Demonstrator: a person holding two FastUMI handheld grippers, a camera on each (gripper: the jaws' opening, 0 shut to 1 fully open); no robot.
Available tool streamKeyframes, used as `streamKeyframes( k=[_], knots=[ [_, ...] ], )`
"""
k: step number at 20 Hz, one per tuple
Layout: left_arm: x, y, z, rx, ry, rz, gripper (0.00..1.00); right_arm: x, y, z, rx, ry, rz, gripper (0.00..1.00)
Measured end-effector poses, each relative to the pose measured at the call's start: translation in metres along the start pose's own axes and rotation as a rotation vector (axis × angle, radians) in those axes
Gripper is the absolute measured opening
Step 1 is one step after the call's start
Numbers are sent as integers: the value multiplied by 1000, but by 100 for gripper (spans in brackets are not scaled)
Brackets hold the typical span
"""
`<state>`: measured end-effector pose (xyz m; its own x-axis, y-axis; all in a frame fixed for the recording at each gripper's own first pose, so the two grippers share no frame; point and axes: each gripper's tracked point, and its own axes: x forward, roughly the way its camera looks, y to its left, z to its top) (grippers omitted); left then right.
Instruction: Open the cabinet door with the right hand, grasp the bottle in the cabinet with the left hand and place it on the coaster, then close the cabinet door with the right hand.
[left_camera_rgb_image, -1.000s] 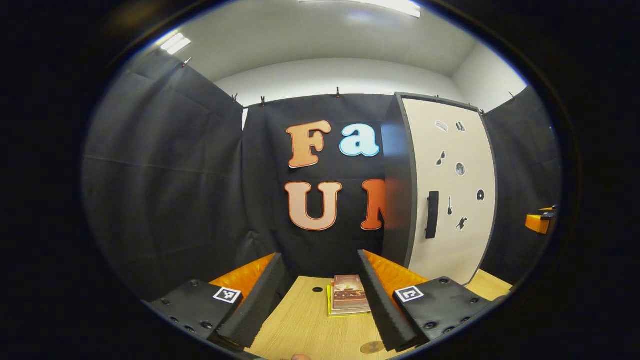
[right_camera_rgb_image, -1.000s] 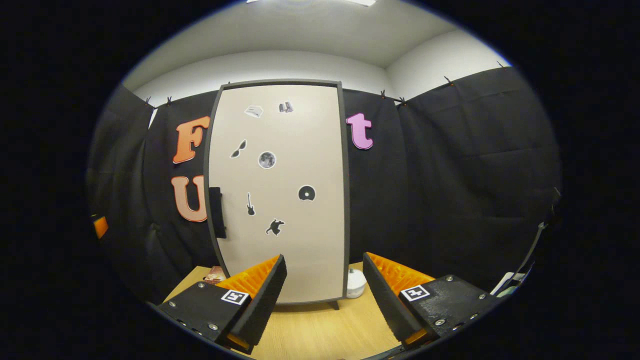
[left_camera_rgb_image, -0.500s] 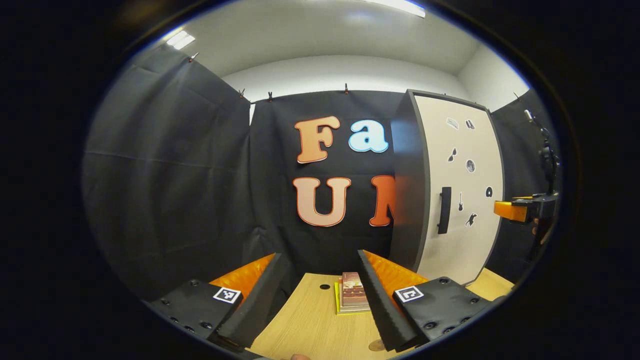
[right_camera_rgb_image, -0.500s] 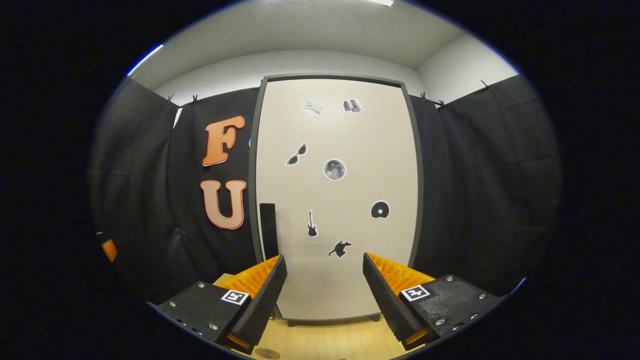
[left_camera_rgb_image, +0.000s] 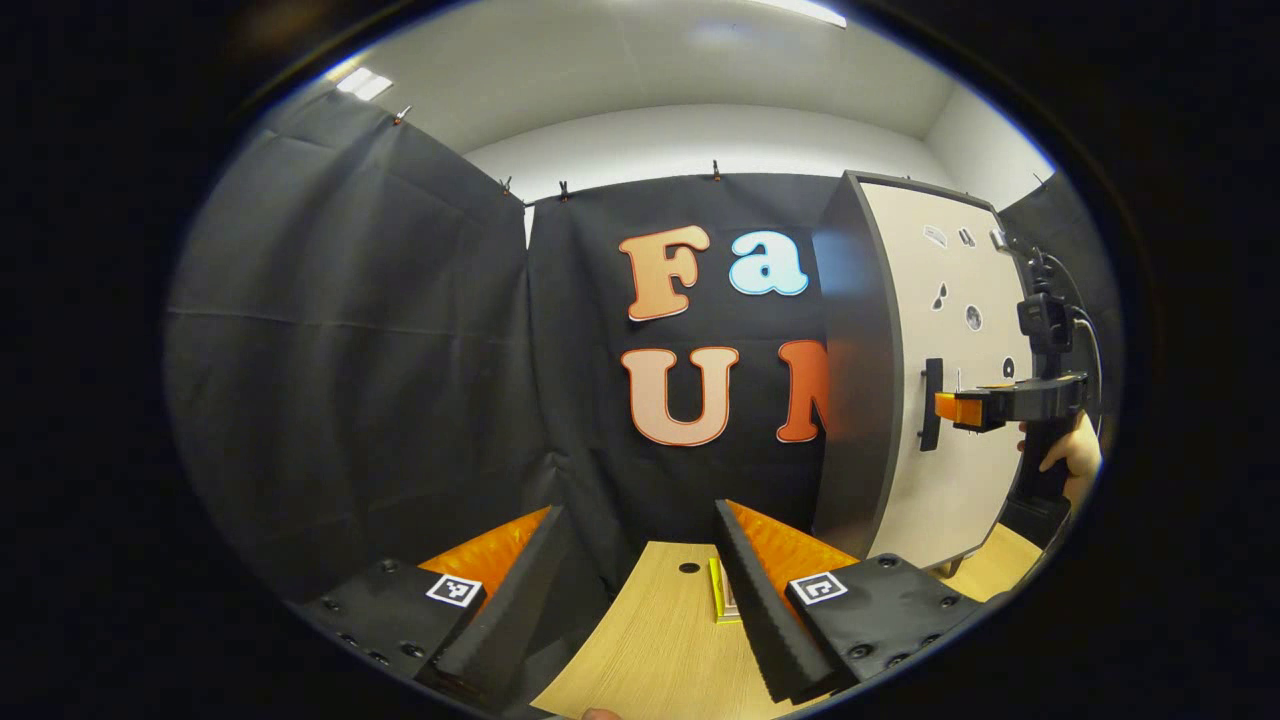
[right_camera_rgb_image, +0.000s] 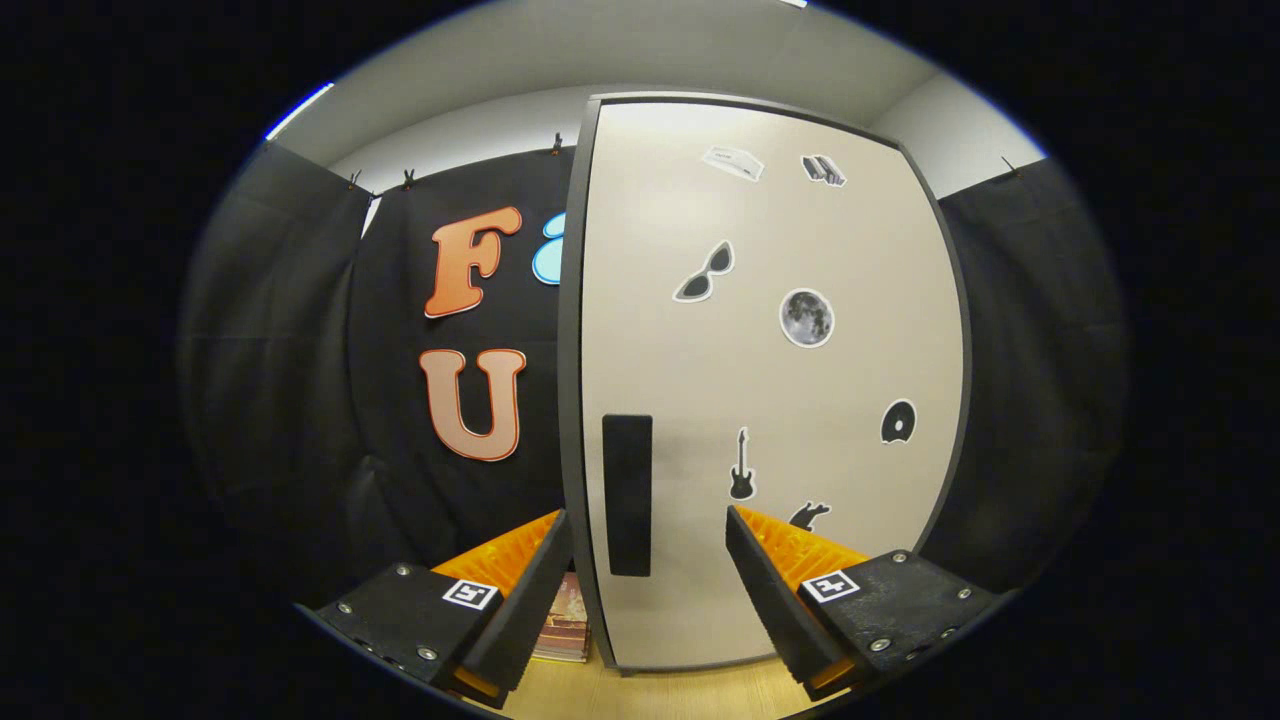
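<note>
Right gripper view puts the cabinet door (right_camera_rgb_image: 770, 400) straight ahead of the right claw (right_camera_rgb_image: 648, 590), shut flush in its dark frame, with the handle (right_camera_rgb_image: 628, 495) — a dark upright bar near the door's left edge — standing just above and between the two fingers, which are spread wide with nothing in them. The door looks like a stiff, flat panel that should swing on hinges at its far edge; it will probably feel light but needs a steady pull, not a jerk, since the whole cabinet rests on small feet on the tabletop (right_camera_rgb_image: 690, 690) and might shift. The handle seems the only sensible hold: the bar is narrow and rigid, and its smooth face may slip, so closing on its middle from both sides looks wisest. The bottle is presumably behind the door, hidden for now. In the left gripper view the right claw (left_camera_rgb_image: 950, 408) shows level with the handle (left_camera_rgb_image: 931, 404) and very close to it, a hand (left_camera_rgb_image: 1070, 455) gripping its body — contact cannot be told. The left claw (left_camera_rgb_image: 640, 590) hangs wide and empty over the tabletop (left_camera_rgb_image: 650, 650), a stack of books (left_camera_rgb_image: 722, 600) just ahead of its right finger.
</note>
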<state>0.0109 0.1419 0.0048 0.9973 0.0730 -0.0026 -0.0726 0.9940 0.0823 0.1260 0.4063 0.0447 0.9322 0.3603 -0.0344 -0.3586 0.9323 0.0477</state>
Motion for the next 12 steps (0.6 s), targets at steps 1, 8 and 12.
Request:
streamKeyframes(
  k=[1,8,12],
  knots=[
    [0,5,0,0,1,7,96,8,2,-4,0,11,-3,94],
    [1,36,-8,5,15,59,96,49,1,-16,22,39,-27,76],
    [2,42,-9,-7,19,70,99,58,0,-19,22,44,-31,60]
  ],
)
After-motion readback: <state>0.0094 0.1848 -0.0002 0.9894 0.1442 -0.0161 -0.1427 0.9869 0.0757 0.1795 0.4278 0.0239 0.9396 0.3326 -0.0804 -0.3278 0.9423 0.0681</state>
